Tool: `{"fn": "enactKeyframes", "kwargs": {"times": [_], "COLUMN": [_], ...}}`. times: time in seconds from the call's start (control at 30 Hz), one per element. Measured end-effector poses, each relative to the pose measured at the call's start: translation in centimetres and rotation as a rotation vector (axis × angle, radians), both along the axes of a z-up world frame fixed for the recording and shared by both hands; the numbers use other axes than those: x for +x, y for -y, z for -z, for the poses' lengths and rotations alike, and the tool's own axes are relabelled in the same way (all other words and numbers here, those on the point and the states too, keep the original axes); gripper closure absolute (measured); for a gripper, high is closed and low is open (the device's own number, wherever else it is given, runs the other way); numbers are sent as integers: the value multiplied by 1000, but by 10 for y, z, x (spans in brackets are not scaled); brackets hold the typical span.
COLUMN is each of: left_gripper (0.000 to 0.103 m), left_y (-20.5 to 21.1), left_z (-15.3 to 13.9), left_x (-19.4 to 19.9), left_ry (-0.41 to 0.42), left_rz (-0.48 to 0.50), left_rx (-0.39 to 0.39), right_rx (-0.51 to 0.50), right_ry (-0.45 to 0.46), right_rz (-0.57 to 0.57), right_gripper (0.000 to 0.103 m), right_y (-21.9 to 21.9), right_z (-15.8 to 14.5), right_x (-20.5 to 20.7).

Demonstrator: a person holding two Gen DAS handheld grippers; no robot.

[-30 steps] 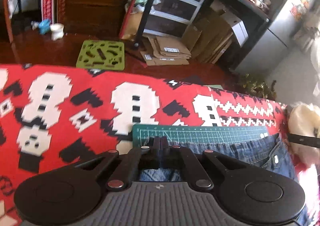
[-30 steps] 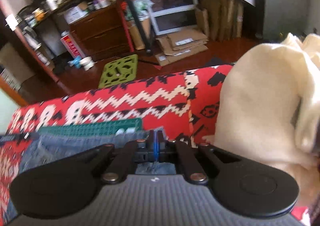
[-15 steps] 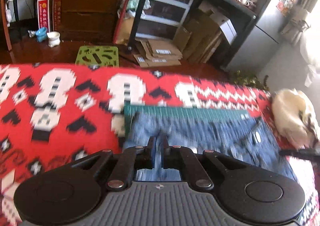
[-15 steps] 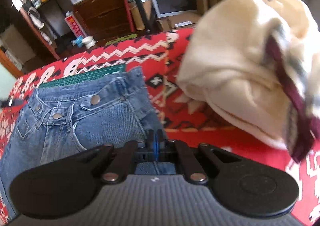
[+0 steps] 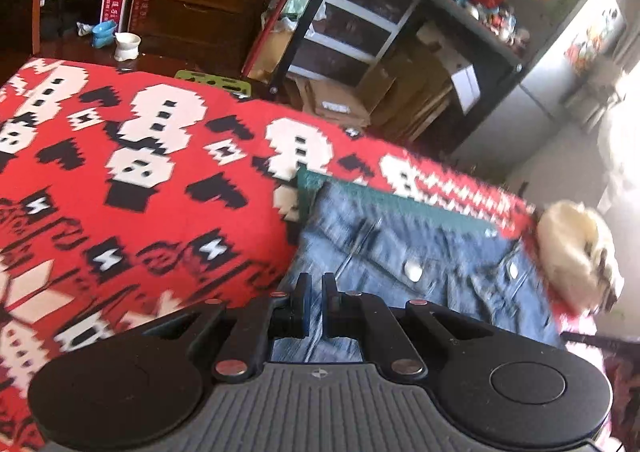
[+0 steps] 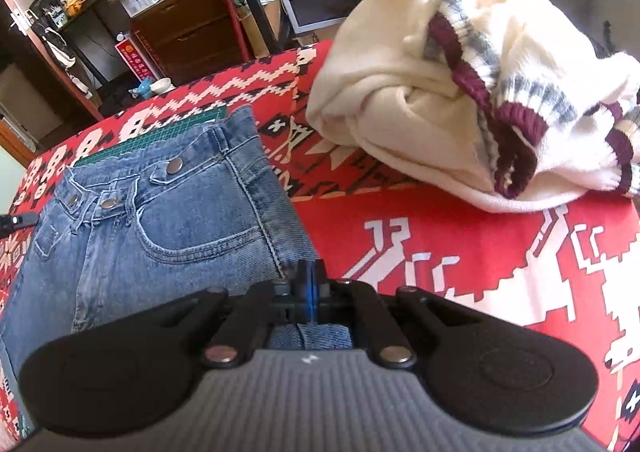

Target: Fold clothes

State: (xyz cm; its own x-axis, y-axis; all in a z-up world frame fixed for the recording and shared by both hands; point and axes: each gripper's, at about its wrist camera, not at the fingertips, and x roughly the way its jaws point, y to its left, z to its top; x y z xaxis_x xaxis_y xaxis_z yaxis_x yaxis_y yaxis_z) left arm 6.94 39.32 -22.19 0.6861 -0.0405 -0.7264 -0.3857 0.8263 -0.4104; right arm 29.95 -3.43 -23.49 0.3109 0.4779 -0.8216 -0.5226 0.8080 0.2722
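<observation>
While I scan from the left, my left gripper [image 5: 315,306] sits low over the jeans [image 5: 420,276], its jaws drawn nearly together with a thin gap; denim shows right behind them, but I cannot tell whether cloth is pinched. The jeans lie waistband-away on the red blanket [image 5: 120,180], their far edge over a green mat [image 5: 392,202]. To the right, a cream sweater [image 6: 440,64] lies bunched near the jeans, not touching them.

My right gripper [image 6: 309,288] has its jaws pressed together at the jeans' right side seam, with denim visible just under and behind them; it looks clamped on the cloth.

I judge the denim heavy and fairly stiff for cloth: it should hold a crease and drape slowly, not slip, but a one-point grip would let it sag. The side seams and waistband are thick, so they are the firm places to hold, one gripper to each side.

Against half a second ago, both views show more of the jeans: the front pocket and rivets now fill the right view, and the sweater sits further off. A second ago only the waistband edge and mat showed, so both grippers have drawn back along the legs. The left view is now tilted and blurred.
</observation>
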Motion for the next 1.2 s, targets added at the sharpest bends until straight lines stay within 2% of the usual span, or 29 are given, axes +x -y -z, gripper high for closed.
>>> {"fn": "enactKeyframes", "kwargs": {"times": [0.43,0.87,0.93,1.07,1.2], "left_gripper": [100,100,100,100,101], "left_y": [3,8,9,11,19], "left_z": [10,12,11,10,3], "left_x": [-72,-158,-167,-183,-189], "left_ry": [-39,-34,-47,-64,-99], "left_rz": [-37,-94,-105,-91,-76], "left_rx": [-21,-41,-33,-38,35], "right_rx": [29,-5,-9,-8,3], "right_ry": [-10,36,45,55,72], "right_rz": [22,-35,-45,-74,-91], "right_gripper": [103,102,96,96,96], "right_y": [13,45,48,53,58], "right_z": [1,-6,-8,-12,-17], "right_x": [-10,-56,-62,-76,-90]}}
